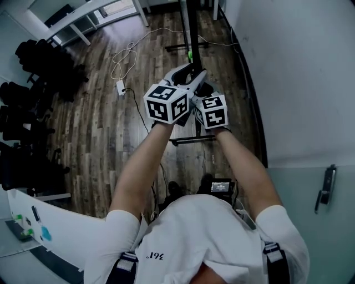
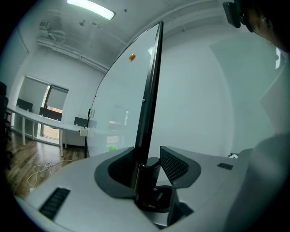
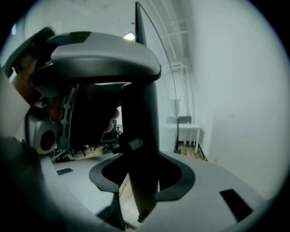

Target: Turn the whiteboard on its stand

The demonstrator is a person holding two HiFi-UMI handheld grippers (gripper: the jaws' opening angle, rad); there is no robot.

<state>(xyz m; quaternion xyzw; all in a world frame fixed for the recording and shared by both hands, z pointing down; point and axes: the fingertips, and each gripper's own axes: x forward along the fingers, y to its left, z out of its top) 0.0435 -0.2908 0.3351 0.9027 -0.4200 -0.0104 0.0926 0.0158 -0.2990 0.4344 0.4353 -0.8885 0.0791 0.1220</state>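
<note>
The whiteboard (image 1: 192, 28) stands edge-on in front of me, and its black frame rises from the stand's foot (image 1: 191, 140) on the wood floor. Both grippers meet at that frame, close together. In the left gripper view the white board face (image 2: 120, 99) runs off to the left and the frame (image 2: 152, 81) sits between the jaws of my left gripper (image 2: 152, 168), which is shut on it. In the right gripper view the dark frame (image 3: 142, 127) fills the gap of my right gripper (image 3: 141, 179), also shut on it. The left gripper's grey body (image 3: 104, 50) sits just above it.
A white wall (image 1: 299, 72) runs close along the right, with a door handle (image 1: 327, 187). Black office chairs (image 1: 33, 72) crowd the left. A white desk (image 1: 83, 16) stands far left, and a cable and power strip (image 1: 121, 84) lie on the floor.
</note>
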